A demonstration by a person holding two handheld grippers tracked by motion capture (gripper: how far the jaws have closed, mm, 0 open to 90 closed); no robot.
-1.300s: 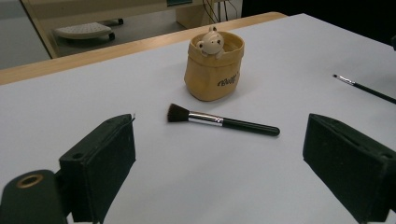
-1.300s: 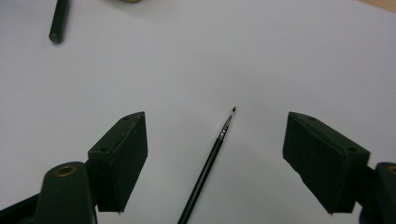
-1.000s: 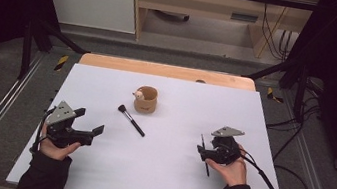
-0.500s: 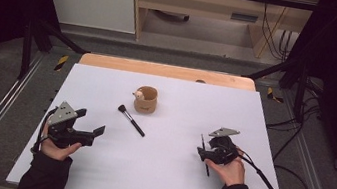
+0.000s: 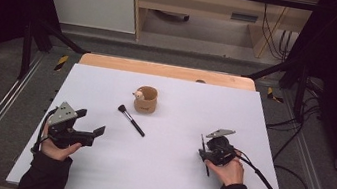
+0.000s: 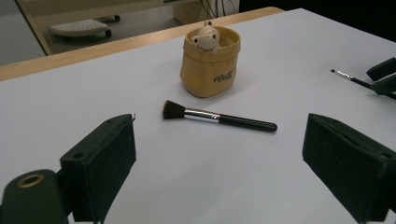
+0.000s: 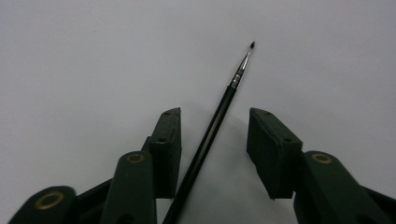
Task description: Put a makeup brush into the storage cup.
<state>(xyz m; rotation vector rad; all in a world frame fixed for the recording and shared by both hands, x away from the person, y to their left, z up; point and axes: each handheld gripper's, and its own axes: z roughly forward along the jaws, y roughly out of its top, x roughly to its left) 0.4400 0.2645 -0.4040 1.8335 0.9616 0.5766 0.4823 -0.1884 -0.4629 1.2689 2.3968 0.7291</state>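
A thin black liner brush [image 7: 236, 79] lies on the white table [image 5: 169, 175], its fine tip pointing away. My right gripper [image 7: 215, 119] straddles its handle. The jaws have just been closing, and both pads still stand off the handle, the left one nearest. In the high view this gripper [image 5: 203, 155] rests at the right front with the thin brush [image 5: 203, 144] under it. My left gripper [image 6: 219, 172] is wide open and holds nothing. Ahead of it lie a fluffy black makeup brush [image 6: 219, 119] and a tan pot [image 6: 210, 60] with a small bear figure.
The makeup brush [image 5: 131, 120] lies diagonally just in front of the tan pot [image 5: 146, 100] at mid-table. A wooden strip [image 5: 167, 70] borders the far edge. Metal rails run along both sides, and cables trail on the floor at right.
The right gripper's jaws have narrowed around the thin brush, which lies where it was. The left hand and gripper have not moved.
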